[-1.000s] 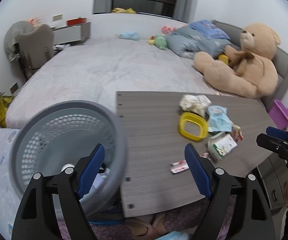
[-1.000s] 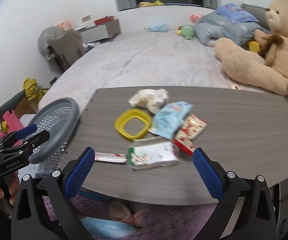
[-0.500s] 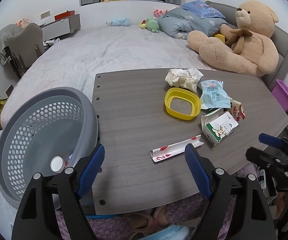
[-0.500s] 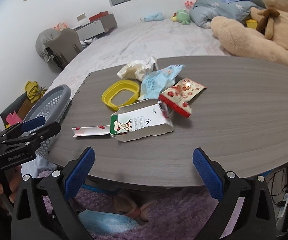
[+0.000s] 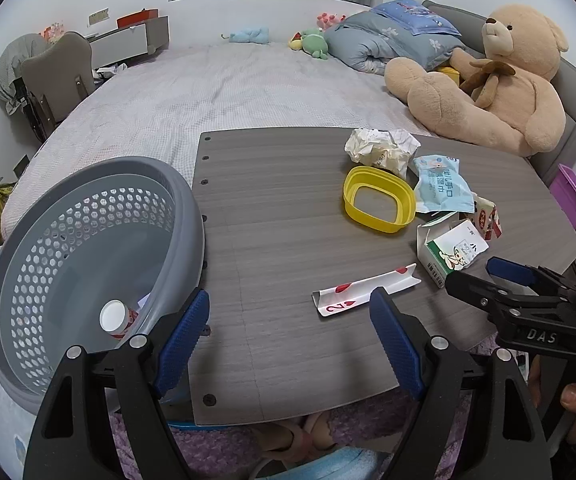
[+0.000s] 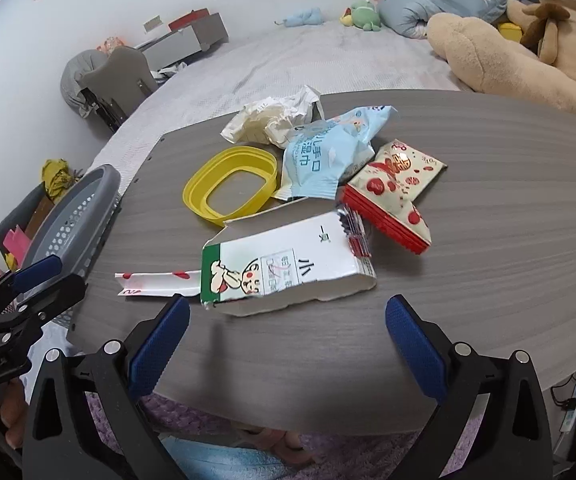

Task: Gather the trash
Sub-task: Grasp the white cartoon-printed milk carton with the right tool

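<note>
Both grippers sit with jaws spread wide and nothing between them: the left gripper (image 5: 289, 328) hovers over the near table (image 5: 280, 220) edge beside the grey basket (image 5: 184, 200), the right gripper (image 6: 288, 336) tilts down just short of the milk carton (image 6: 288, 264). Barely started, I'd say — only a small bottle (image 5: 114, 318) lies in the basket. Folded playing card (image 5: 363, 290), yellow ring (image 6: 232, 186), blue wipes packet (image 6: 323, 156), red snack bag (image 6: 391, 192) and crumpled paper (image 6: 276, 118) all wait on the table.
</note>
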The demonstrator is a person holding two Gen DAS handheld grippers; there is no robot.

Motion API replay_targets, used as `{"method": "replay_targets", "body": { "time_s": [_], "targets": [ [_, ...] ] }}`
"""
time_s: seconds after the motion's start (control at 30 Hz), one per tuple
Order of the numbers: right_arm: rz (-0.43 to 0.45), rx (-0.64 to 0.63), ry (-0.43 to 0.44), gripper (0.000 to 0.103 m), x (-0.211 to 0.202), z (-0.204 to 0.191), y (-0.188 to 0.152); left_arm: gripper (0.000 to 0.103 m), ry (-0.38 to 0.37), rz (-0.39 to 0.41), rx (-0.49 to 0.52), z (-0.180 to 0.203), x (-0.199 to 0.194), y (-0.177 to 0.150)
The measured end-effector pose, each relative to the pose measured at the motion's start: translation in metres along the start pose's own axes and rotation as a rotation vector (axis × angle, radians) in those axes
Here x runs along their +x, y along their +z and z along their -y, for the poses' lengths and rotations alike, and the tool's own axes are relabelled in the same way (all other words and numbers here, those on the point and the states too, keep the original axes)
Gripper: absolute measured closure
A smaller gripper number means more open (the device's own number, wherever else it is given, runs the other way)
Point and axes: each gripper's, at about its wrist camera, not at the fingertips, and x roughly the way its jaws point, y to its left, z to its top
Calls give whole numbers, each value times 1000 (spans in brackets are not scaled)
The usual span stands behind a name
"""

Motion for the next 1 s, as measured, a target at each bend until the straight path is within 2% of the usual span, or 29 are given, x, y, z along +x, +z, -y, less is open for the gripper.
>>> {"method": "replay_targets", "body": {
  "time_s": [0.57, 0.77, 1.0],
  "targets": [
    [-10, -54, -101, 6, 20, -14, 16, 24, -19, -10, -17, -5, 6, 0],
    [6, -74, -103, 18, 19, -17, 16, 24, -23, -10, -16, -5, 6, -1],
    [15, -51, -70, 20, 12, -15, 13, 24, -35, -11, -10, -4, 4, -2]
  ]
}}
